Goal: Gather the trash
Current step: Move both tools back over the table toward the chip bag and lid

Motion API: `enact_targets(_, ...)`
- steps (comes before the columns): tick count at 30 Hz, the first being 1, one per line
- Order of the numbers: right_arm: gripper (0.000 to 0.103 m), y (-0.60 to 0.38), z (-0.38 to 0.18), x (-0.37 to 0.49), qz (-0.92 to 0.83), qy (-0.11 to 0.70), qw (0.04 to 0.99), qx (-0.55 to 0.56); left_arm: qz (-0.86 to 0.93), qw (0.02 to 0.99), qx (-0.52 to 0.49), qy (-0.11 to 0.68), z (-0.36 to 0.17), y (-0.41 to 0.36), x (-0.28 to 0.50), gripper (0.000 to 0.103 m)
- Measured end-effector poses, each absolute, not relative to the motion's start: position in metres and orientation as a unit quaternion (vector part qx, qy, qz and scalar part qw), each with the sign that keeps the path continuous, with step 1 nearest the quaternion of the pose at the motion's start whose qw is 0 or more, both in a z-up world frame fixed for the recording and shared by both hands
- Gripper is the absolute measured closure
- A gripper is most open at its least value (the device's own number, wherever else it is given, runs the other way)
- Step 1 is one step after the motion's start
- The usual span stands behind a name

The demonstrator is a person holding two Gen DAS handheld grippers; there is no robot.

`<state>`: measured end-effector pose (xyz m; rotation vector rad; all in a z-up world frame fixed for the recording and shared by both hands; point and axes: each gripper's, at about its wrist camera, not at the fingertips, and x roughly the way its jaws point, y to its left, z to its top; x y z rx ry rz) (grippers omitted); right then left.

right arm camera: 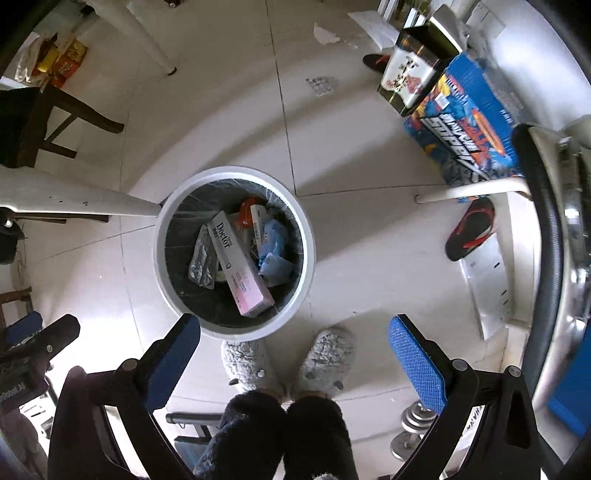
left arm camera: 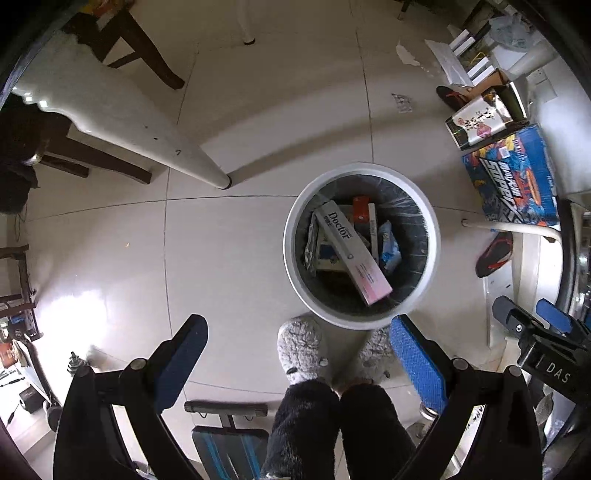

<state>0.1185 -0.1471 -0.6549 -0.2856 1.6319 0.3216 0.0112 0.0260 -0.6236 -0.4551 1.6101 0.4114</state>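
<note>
A round white trash bin (left arm camera: 295,266) with a dark liner stands on the tiled floor; it also shows in the right wrist view (right arm camera: 162,273). Inside lie a long pink and white "Doctor" box (left arm camera: 351,251) (right arm camera: 238,258), a crumpled blue wrapper (left arm camera: 389,247) (right arm camera: 273,254), a silver blister pack (right arm camera: 203,262) and an orange item (left arm camera: 360,208). My left gripper (left arm camera: 299,354) is open and empty, above the floor just in front of the bin. My right gripper (right arm camera: 295,350) is open and empty, to the bin's right. A small foil wrapper (left arm camera: 402,103) (right arm camera: 322,85) and a torn paper scrap (left arm camera: 406,53) (right arm camera: 325,34) lie on the floor beyond.
White table legs (left arm camera: 207,166) stand left of the bin. A blue printed box (left arm camera: 513,181) (right arm camera: 465,129), a black-gold box (left arm camera: 480,122) and a red-black slipper (left arm camera: 493,254) (right arm camera: 471,229) lie at the right. The person's grey slippers (left arm camera: 299,350) (right arm camera: 325,358) stand near the bin. Dark chairs (left arm camera: 129,48) stand at far left.
</note>
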Motion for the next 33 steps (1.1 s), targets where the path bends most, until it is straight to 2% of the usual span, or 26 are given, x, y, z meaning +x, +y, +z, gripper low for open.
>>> enact_targets(6, 0.0, -0.15, -0.604, 0.105, 0.147, 0.715, 0.672, -0.128, 0.179, 0.651, -0.21, 0.707, -0.578, 0.019, 0.001, 0.002)
enact_targets(11, 0.0, -0.155, -0.546, 0.093, 0.152, 0.712, 0.675, -0.12, 0.172, 0.659, -0.212, 0.701, -0.52, 0.012, -0.007, 0.002)
enact_targets(23, 0.0, -0.154, -0.361, 0.074, 0.159, 0.692, 0.698, -0.092, 0.153, 0.697, -0.196, 0.673, -0.363, 0.007, -0.015, 0.002)
enact_targets(28, 0.0, -0.143, -0.296, 0.083, 0.174, 0.68, 0.71, -0.053, 0.16, 0.732, -0.18, 0.638, -0.309, 0.018, 0.001, 0.002)
enact_targets(33, 0.0, -0.126, -0.254, 0.126, 0.174, 0.664, 0.727, -0.03, 0.178, 0.763, -0.171, 0.598, -0.265, 0.036, 0.047, 0.002)
